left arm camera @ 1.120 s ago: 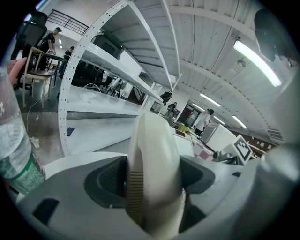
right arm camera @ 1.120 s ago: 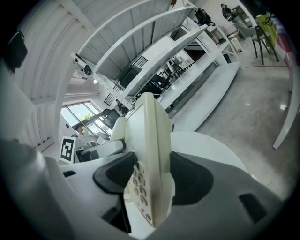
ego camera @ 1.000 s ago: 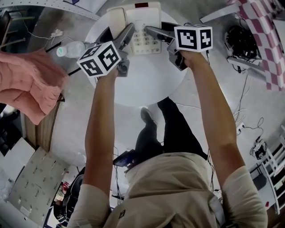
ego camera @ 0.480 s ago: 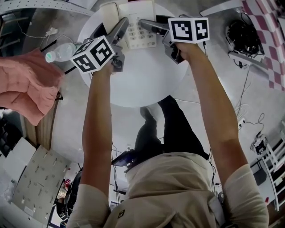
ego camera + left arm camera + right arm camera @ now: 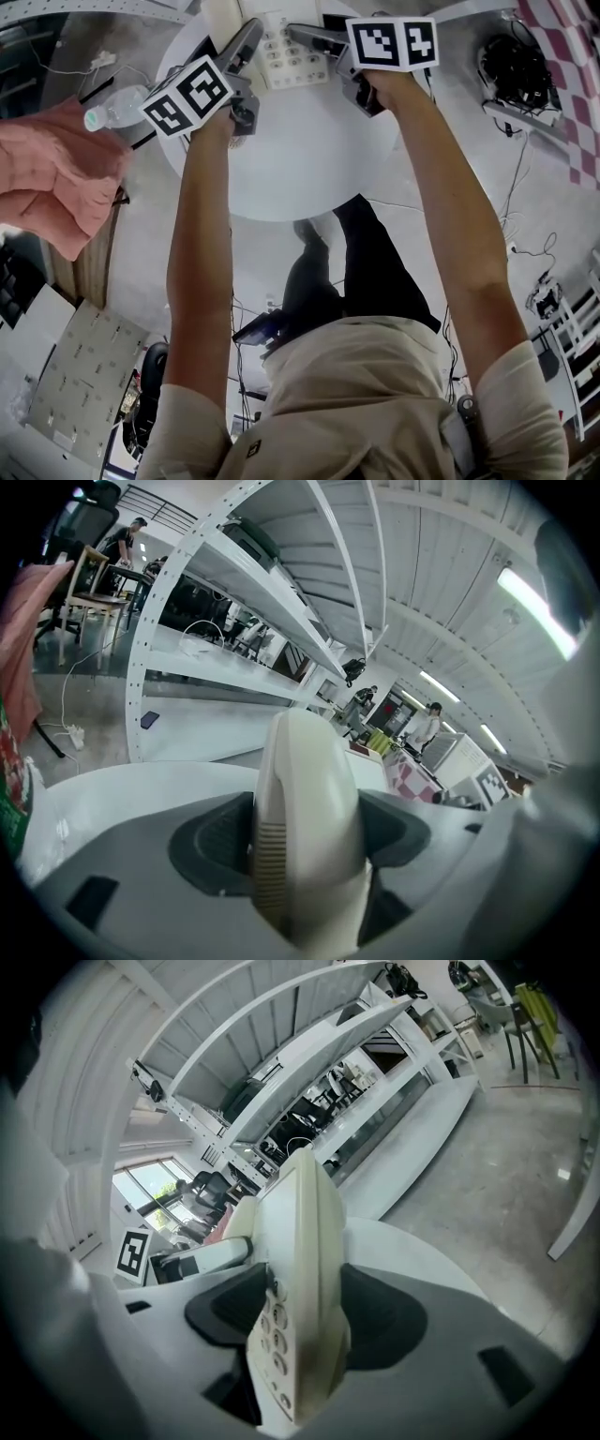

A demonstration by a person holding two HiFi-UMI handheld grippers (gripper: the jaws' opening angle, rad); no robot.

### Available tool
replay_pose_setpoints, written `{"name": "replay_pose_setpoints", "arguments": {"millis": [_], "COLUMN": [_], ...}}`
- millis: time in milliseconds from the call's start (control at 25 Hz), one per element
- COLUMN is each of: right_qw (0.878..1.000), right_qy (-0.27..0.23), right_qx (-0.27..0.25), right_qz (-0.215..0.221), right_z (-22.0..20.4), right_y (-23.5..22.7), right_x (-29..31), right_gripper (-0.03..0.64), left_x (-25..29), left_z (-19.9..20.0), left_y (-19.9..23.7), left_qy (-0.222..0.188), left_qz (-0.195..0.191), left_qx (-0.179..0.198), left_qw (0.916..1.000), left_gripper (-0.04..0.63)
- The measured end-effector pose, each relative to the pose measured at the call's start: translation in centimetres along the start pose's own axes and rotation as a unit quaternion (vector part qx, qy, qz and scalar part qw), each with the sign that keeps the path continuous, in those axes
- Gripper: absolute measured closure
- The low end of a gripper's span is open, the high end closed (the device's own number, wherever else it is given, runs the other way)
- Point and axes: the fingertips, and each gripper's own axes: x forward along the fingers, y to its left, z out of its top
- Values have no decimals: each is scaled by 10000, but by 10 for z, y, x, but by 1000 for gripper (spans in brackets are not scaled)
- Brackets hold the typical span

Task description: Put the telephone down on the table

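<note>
Cream telephone [image 5: 292, 58] sits at the far side of the round white table [image 5: 300, 159]; contact with the tabletop unclear. Left gripper [image 5: 305, 878] is clamped on the handset [image 5: 305, 780]. Right gripper [image 5: 305, 1326] is clamped on the telephone's keypad edge. Water bottle [image 5: 114, 108] lies left of the table.

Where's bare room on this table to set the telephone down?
Crowded: the far side, where the left gripper and right gripper clamp the telephone, and the left rim by the water bottle. Bare: the near half of the table, between them and the near rim.

Round white table [image 5: 309, 159] on grey floor [image 5: 141, 244]
</note>
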Motion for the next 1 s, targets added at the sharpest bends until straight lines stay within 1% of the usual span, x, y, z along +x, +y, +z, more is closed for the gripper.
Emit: {"name": "replay_pose_setpoints", "arguments": {"millis": [240, 360, 440, 480, 560, 640, 680, 840, 1000], "right_qw": [9998, 9996, 9982, 9968, 9931, 9894, 9881, 9852, 9830], "right_qy": [-111, -89, -68, -36, 63, 173, 210, 254, 266], "right_qx": [87, -74, -344, -497, -793, -1030, -1098, -1217, -1246], "right_qz": [-139, -268, -495, -627, -863, -1014, -1054, -1181, -1324], "right_z": [-1, 1, 4, 5, 5, 6, 7, 9, 10], "right_y": [-10, -11, -14, -16, -19, -20, -19, -18, -15], "right_x": [7, 9, 9, 9, 10, 11, 11, 7, 1], "right_gripper": [367, 360, 351, 353, 357, 350, 349, 357, 376], "left_x": [9, 9, 11, 11, 11, 9, 9, 5, -15], "left_z": [-2, -2, -3, -3, -3, -2, -2, -4, 9], "left_y": [8, 11, 13, 14, 16, 16, 16, 14, 11], "left_qy": [23, -2, 29, 52, 83, 83, 75, 50, -96], "left_qz": [248, 369, 479, 552, 737, 908, 962, 1102, 1313], "left_qx": [-98, -140, -106, -38, 227, 539, 628, 737, 1025], "left_qw": [9996, 9992, 9988, 9985, 9970, 9944, 9934, 9912, 9860], "left_gripper": [272, 272, 272, 272, 272, 275, 275, 275, 274]}}
